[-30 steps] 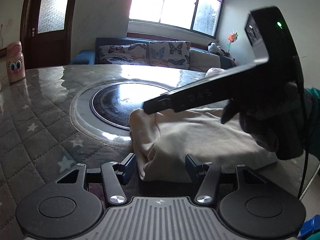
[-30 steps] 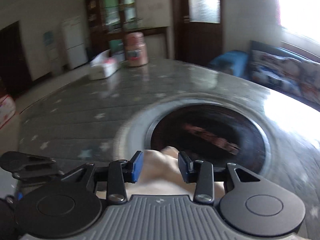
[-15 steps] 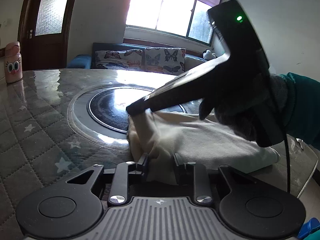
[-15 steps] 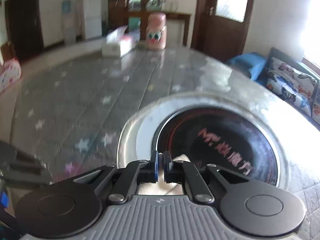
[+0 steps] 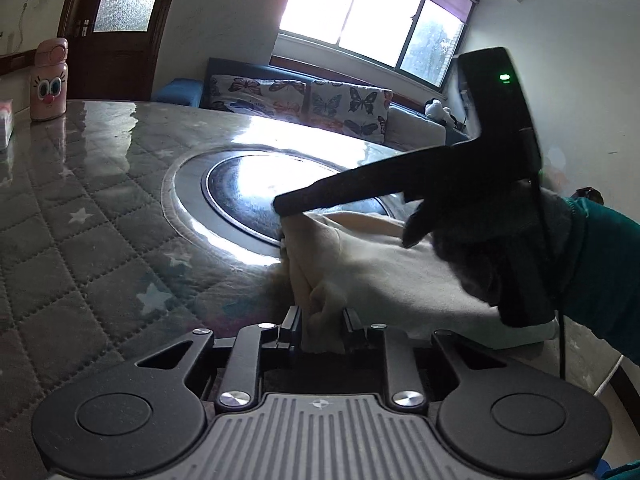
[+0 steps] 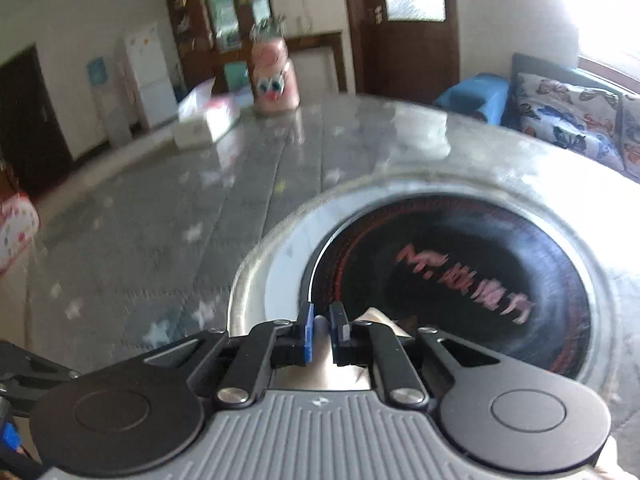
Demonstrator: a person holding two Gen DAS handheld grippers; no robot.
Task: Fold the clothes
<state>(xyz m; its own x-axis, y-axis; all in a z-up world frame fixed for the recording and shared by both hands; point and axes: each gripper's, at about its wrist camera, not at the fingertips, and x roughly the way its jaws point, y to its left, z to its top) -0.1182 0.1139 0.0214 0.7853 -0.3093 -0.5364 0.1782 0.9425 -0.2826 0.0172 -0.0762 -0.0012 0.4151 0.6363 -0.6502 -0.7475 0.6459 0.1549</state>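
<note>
In the left wrist view, the left gripper [image 5: 321,330] now has its fingers clamped on a bunched corner of the cream garment [image 5: 384,276]; a second ago they stood wide apart around that edge. The garment lies on the quilted table cover [image 5: 80,240], its far edge reaching onto the dark round hotplate [image 5: 244,188] set in the table. The right gripper [image 5: 280,205] reaches in from the right, held by a gloved hand [image 5: 492,240], and its tip meets the garment's far corner. A pink cartoon bottle [image 5: 49,80] stands at the table's far left.

In the right wrist view, the right gripper [image 6: 322,334] is pinched on a fold of the cream garment [image 6: 374,316], where a second ago its fingers were open. A tissue box [image 6: 208,120] sits near the pink bottle [image 6: 274,80]; its contents cannot be made out.
</note>
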